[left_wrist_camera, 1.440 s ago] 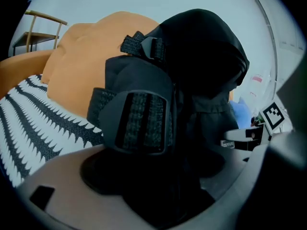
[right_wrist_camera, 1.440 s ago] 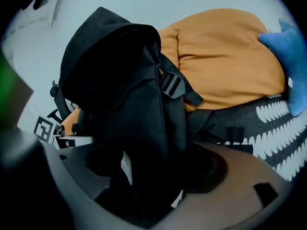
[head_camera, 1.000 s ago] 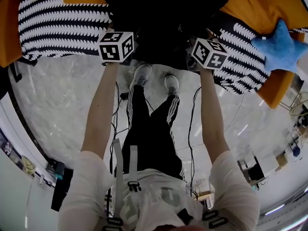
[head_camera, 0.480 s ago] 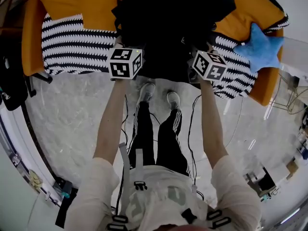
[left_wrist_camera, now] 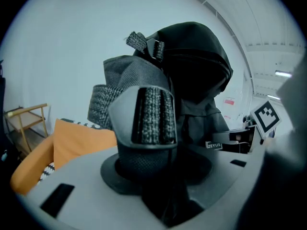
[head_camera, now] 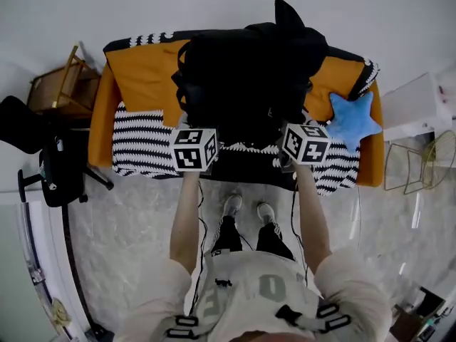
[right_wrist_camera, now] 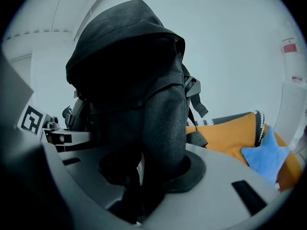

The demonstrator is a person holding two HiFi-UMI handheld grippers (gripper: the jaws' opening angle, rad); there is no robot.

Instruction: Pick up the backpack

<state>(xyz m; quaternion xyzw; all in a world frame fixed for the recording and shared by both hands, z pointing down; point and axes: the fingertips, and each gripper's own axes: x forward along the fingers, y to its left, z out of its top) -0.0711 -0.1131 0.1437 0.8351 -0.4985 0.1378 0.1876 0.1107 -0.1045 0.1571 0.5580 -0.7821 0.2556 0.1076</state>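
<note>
In the head view a black backpack [head_camera: 249, 77] hangs in the air in front of an orange sofa [head_camera: 142, 77]. My left gripper [head_camera: 193, 149] and right gripper [head_camera: 305, 143] are under its lower corners, arms stretched forward. In the left gripper view the left gripper [left_wrist_camera: 158, 174] is shut on a padded mesh shoulder strap [left_wrist_camera: 152, 116], and the pack's body [left_wrist_camera: 196, 66] rises behind. In the right gripper view the right gripper [right_wrist_camera: 144, 174] is shut on the other shoulder strap [right_wrist_camera: 165, 123], under the pack's bulk [right_wrist_camera: 124, 56]. The fingertips are hidden by fabric.
A black-and-white striped blanket [head_camera: 139, 144] covers the sofa seat, and a blue star cushion [head_camera: 350, 120] lies at its right end. A wooden rack [head_camera: 60, 84] and a black chair [head_camera: 50, 162] stand left. A white cabinet [head_camera: 420, 105] and a wire frame table [head_camera: 413, 162] stand right.
Both grippers have risen a long way with the backpack, which is now off the sofa seat. The head camera has risen too, so the whole sofa shows.
</note>
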